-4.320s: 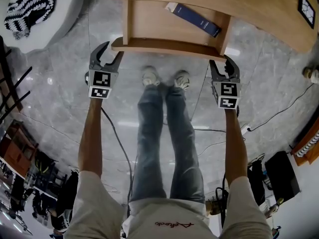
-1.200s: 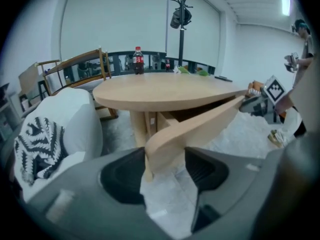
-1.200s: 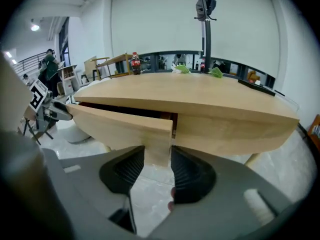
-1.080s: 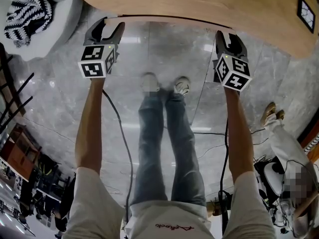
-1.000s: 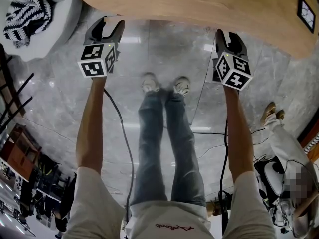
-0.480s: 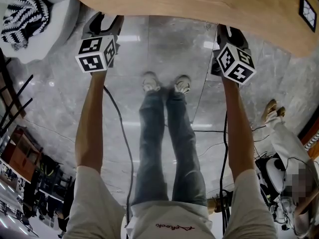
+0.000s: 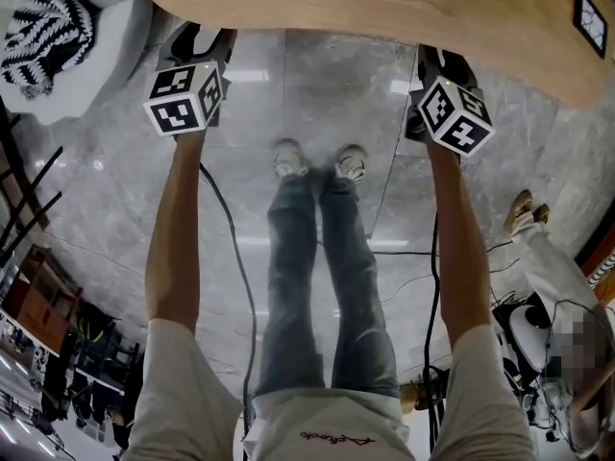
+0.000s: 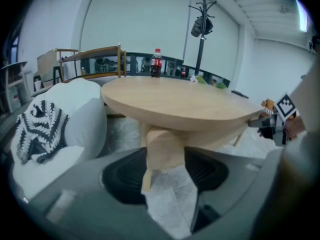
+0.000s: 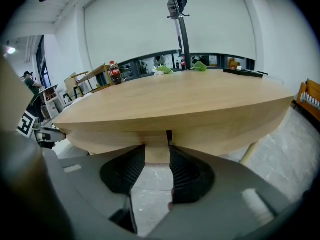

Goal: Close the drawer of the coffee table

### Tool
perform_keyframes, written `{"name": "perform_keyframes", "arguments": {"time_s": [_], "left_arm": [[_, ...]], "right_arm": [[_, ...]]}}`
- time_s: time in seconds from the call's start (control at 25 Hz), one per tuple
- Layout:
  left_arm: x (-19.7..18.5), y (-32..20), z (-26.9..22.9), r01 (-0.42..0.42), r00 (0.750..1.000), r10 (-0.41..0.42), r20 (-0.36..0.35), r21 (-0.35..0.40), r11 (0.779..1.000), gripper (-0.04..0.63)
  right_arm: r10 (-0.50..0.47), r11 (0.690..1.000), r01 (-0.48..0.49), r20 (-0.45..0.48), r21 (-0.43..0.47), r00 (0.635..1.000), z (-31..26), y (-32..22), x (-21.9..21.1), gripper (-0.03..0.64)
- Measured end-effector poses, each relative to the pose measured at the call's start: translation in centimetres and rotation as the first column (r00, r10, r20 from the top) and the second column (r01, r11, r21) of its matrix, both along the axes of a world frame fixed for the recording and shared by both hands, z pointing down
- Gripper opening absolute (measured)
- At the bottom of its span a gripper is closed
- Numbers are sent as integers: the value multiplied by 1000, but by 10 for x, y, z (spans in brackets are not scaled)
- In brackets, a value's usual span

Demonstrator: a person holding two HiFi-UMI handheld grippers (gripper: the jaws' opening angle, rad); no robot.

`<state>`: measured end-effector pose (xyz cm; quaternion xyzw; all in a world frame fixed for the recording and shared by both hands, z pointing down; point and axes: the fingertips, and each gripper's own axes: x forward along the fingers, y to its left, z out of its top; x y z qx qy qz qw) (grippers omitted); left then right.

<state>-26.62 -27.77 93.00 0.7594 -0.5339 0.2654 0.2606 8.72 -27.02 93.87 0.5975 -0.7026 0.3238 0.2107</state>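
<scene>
While the drawer (image 8: pixel 165 145) sits pushed in under the table (image 7: pixel 384 6), both grippers stay up against the table's near edge. In the head view none of the drawer shows past that edge. The left gripper (image 7: pixel 199 42) and the right gripper (image 7: pixel 441 62) reach up to the rim, well apart, with their tips tucked beneath it and their marker cubes facing the camera. Seen from the left gripper view, the jaws stand apart and a pale wooden block of the drawer fills the gap between the dark ribbed pads (image 8: pixel 125 176), just under the top. Whether the pads touch it cannot be told, and the gripper clamps nothing. In the right gripper view the jaws are likewise released. They have just been closing a little, and wood shows between them with a dark seam (image 9: pixel 169 136) running up to the underside of the top. Here too no squeeze on the wood can be seen. The person's arms run straight out to the grippers, and the legs (image 7: pixel 322 277) and shoes (image 7: pixel 317 159) stand on the grey marble floor (image 7: pixel 288 75) between them. A white seat (image 7: pixel 106 27) with a striped cushion (image 7: pixel 43 22) lies to the left of the table. A cola bottle (image 8: pixel 156 64) stands upright on the far side of the top. Another person (image 7: pixel 550 272) is at the lower right.
</scene>
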Motion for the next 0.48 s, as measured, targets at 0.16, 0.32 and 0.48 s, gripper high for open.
{"name": "perform_keyframes", "arguments": {"time_s": [0.16,0.32,0.48], "left_arm": [[-3,9,-6,28,1000,-28,-9,35,999,222],[-4,35,-8,23,1000,-23,14,33,999,149],[2,61,-13,23,1000,-23,-16,30,999,29]], "right_arm": [[-20,1000,19,-21,-15,1000,0,13,1,148],[-55,998,54,-20,-23,998,-3,36,-3,77],[-71,997,71,0,-37,997,-5,56,-12,6]]}}
